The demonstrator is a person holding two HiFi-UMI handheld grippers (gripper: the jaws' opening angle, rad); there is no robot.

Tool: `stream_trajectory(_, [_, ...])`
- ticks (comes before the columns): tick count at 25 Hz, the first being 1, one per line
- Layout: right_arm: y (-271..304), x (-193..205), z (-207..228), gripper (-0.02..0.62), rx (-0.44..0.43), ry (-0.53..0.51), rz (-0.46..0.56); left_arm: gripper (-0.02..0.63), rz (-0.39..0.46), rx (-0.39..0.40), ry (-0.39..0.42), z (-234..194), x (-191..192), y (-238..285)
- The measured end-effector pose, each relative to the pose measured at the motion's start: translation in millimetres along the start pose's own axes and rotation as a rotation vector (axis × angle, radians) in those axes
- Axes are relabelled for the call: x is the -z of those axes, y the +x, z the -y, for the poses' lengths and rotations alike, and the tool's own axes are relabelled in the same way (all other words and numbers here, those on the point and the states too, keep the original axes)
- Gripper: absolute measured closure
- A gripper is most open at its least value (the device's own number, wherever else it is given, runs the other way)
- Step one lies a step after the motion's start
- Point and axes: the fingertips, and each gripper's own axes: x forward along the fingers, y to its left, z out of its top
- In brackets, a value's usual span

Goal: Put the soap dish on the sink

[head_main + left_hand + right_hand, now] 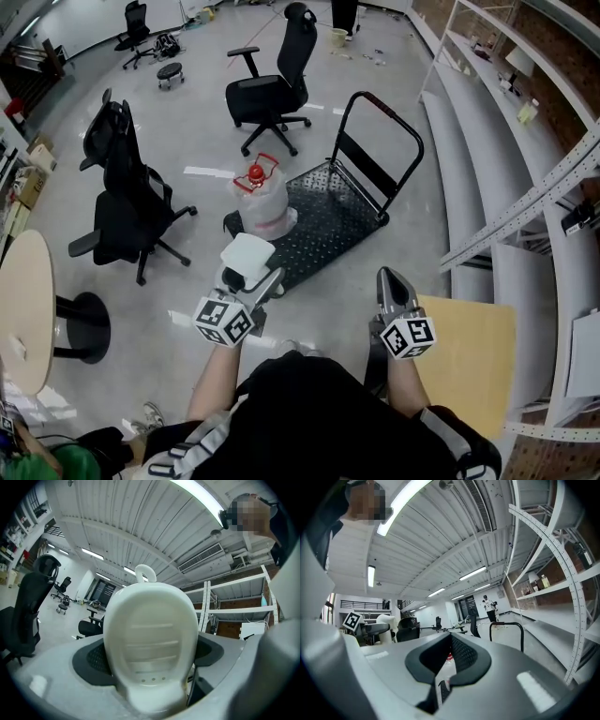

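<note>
Left gripper [251, 276]: I read its jaws as spread wide and clamped on the soap dish [150, 639], one dark pad [92, 663] pressed to each long side.
Soap dish: white and oval, it stood upright between those jaws. Its ribbed hollow and three small drain holes faced the left gripper view's camera, and a small loop sat at its top (the underside was not visible to me).
Place of the dish: it was carried in the air above the grey floor [187, 281], ahead of the person's chest. In the head view it lay just before the near corner of the platform trolley [337, 225].
Right gripper [390, 277]: its jaws were drawn together to a point with nothing held. Through the slim gap behind the tips I saw only floor and a scrap of red.
Marker cubes: one sat on each gripper, left [223, 321] and right [409, 337].
Trolley load: a white bag [265, 208] with a red-handled item on top rested at the deck's near left edge.
Surroundings: two black office chairs [274, 89] [127, 202] stood well apart on the floor. A round pale table [23, 309] was at the left, grey shelving [497, 150] ran along the right, and a tan board [473, 352] lay beside the right forearm.
</note>
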Motion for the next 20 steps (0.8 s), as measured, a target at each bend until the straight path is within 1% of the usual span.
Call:
stream_trajectory(5, [2.2, 5.0, 1.0, 0.589, -0.022, 0.004, -0.018, 0.130, -0.001, -0.051, -0.057, -7.6, 12.6, -16.4])
stream_trajectory(9, [7.9, 9.0, -0.2, 0.589, -0.041, 0.017, -0.026, 0.130, 0.001, -0.087, -0.054, -12.7, 12.6, -27.1])
stream_trajectory(13, [18.4, 15.0, -10.3, 0.589, -0.090, 0.025, -0.037, 0.130, 0.018, -0.123, -0.044, -17.7, 7.2, -37.7])
stream_trajectory(17, [27.3, 19.0, -17.0, 0.589, -0.129, 0.029, -0.051, 0.130, 0.026, -0.160, -0.068, -23.3, 8.5, -51.4])
stream_trajectory(20, [32.7, 26.0, -18.5, 0.589, -0.143, 0.034, -0.067, 0.130, 0.013, -0.187, -0.072, -28.7, 14.1, -60.8])
